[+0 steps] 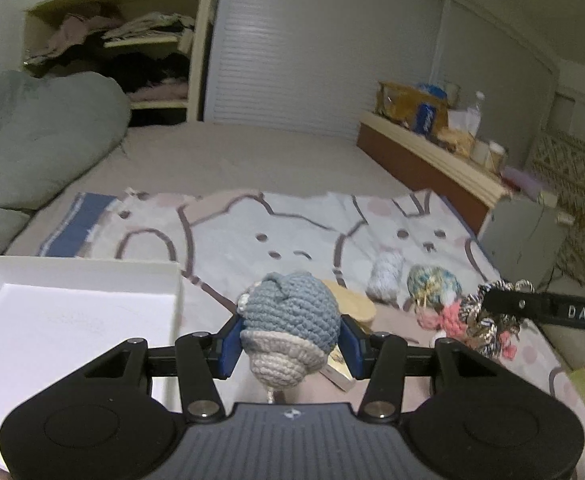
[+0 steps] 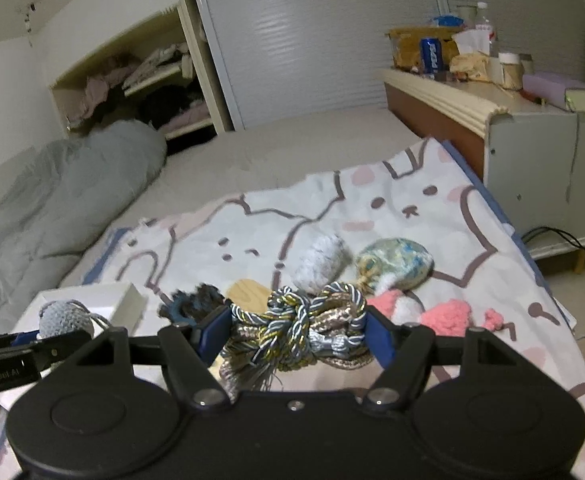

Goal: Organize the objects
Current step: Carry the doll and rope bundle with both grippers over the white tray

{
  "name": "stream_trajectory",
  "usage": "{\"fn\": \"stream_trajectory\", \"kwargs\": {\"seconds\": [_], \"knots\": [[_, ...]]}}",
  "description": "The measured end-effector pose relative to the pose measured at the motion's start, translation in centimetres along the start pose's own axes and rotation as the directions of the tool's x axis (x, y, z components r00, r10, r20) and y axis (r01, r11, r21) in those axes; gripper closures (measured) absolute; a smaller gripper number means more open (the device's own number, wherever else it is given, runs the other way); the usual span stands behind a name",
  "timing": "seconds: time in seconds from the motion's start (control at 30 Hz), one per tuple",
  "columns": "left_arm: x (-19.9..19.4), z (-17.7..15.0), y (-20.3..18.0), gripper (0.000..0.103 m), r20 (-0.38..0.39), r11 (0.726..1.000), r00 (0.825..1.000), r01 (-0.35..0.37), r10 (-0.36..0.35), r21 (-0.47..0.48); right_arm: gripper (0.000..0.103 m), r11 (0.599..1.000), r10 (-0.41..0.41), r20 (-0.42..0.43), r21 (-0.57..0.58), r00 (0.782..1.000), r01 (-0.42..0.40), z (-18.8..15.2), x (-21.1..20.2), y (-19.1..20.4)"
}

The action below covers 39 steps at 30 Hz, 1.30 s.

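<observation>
We've got the crochet toy (image 1: 290, 322) clamped in the left gripper (image 1: 290, 344) — white box (image 1: 72, 276) just to its left; right gripper (image 2: 298, 338) grips the knotted cord (image 2: 300, 332).

White letters "DAS" stand on the black arm of the right gripper (image 1: 492, 300), seen from the left wrist; faint grey lettering that seems to read "GenRobot.AI" stands on the black body of the left gripper (image 2: 48, 334), seen from the right wrist; white lettering on the blue drink can (image 2: 430, 57) on the headboard shelf is too blurred to read.

Dim indoor light, soft blur, fisheye-warped edges
</observation>
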State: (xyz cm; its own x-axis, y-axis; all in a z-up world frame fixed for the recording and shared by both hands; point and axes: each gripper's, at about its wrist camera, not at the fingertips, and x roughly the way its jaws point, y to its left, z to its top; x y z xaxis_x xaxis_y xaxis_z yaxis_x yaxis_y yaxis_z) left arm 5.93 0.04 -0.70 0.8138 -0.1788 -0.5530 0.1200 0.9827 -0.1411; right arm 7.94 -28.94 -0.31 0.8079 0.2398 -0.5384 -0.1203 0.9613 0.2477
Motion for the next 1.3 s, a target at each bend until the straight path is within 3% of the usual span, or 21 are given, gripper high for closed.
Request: {"fn": "stream_trajectory", "kwargs": {"seconds": [0.23, 0.53, 0.87, 1.07, 1.17, 1.3], "knots": [[-3.1, 1.4, 3.1, 0.052, 0.06, 0.997, 0.996, -0.07, 0.073, -0.042, 0.031, 0.997, 0.065, 0.017, -0.044, 0.998, -0.065, 0.7, 0.0, 3.5], [-5.5, 1.1, 8.4, 0.052, 0.06, 0.977, 0.982, -0.171, 0.179, -0.131, 0.031, 0.968, 0.206, -0.015, -0.14, 0.978, -0.206, 0.0, 1.7, 10.5], [-6.3, -0.1, 15.7, 0.052, 0.004, 0.911, 0.948, -0.305, 0.318, -0.276, 0.031, 0.902, 0.317, -0.097, -0.278, 0.944, -0.331, -1.2, 4.4, 19.1], [-5.0, -1.2, 18.5, 0.052, -0.071, 0.866, 0.946, -0.319, 0.317, -0.386, 0.031, 0.8, 0.358, -0.195, -0.441, 0.913, -0.408, -2.4, 6.5, 23.5], [-4.2, -2.2, 19.6, 0.052, -0.117, 0.837, 0.948, -0.316, 0.296, -0.446, 0.031, 0.714, 0.365, -0.273, -0.532, 0.89, -0.456, -3.1, 7.4, 25.3], [-3.3, -3.4, 19.8, 0.052, -0.171, 0.829, 0.945, -0.327, 0.28, -0.453, 0.031, 0.578, 0.349, -0.381, -0.632, 0.856, -0.516, -4.3, 8.4, 27.0]]}}
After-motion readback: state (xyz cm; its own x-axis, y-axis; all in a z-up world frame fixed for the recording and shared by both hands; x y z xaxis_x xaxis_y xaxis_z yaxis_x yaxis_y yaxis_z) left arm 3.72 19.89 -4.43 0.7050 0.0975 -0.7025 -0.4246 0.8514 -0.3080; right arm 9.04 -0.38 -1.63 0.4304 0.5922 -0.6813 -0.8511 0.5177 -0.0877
